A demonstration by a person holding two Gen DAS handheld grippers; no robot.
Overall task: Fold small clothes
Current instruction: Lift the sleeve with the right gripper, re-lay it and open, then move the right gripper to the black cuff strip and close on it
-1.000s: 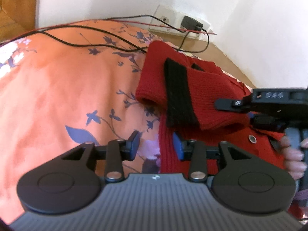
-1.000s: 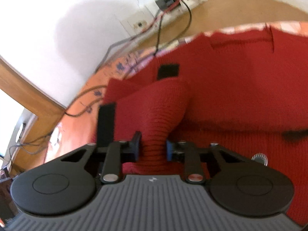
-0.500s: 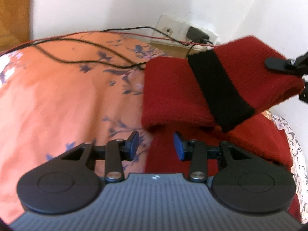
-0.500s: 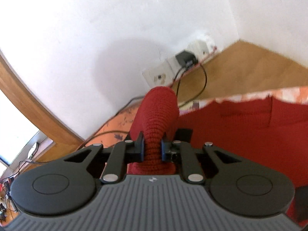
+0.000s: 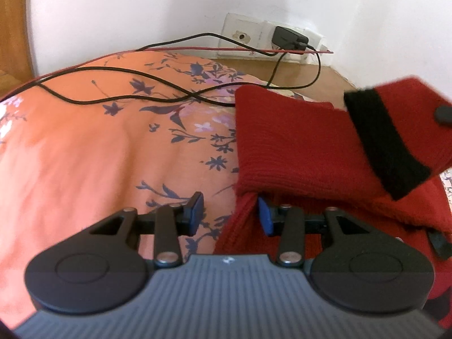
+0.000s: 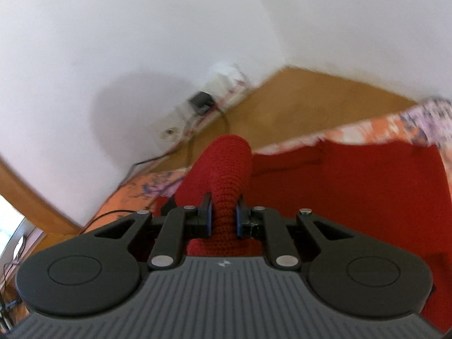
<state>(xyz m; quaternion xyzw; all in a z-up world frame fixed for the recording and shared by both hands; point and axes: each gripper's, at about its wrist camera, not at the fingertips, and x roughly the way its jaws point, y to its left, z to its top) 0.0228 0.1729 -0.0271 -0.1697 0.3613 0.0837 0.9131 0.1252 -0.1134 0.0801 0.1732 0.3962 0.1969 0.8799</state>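
Observation:
A red knitted sweater (image 5: pixel 285 138) lies on the orange flowered bedsheet (image 5: pixel 99 155). Its sleeve, with a black band (image 5: pixel 378 138) near the cuff, is lifted and stretched to the right. My right gripper (image 6: pixel 223 220) is shut on that red sleeve (image 6: pixel 226 175), which bunches up between the blue pads; the sweater body (image 6: pixel 353 186) spreads flat behind. My left gripper (image 5: pixel 230 214) is open, low over the sweater's left edge, with a fold of red knit beside its right pad (image 5: pixel 265 217). A tip of the right gripper (image 5: pixel 443 114) shows at the far right.
Black and red cables (image 5: pixel 158 96) trail across the sheet to a wall socket with a black charger (image 5: pixel 289 38). White walls meet in a corner behind. A wooden bed edge (image 6: pixel 325 107) runs along the wall. A wooden frame (image 6: pixel 31 195) stands at left.
My right gripper has risen and carried the sleeve up and to the right, off the sweater body. The left gripper has stayed open and crept forward along the sweater's left edge.

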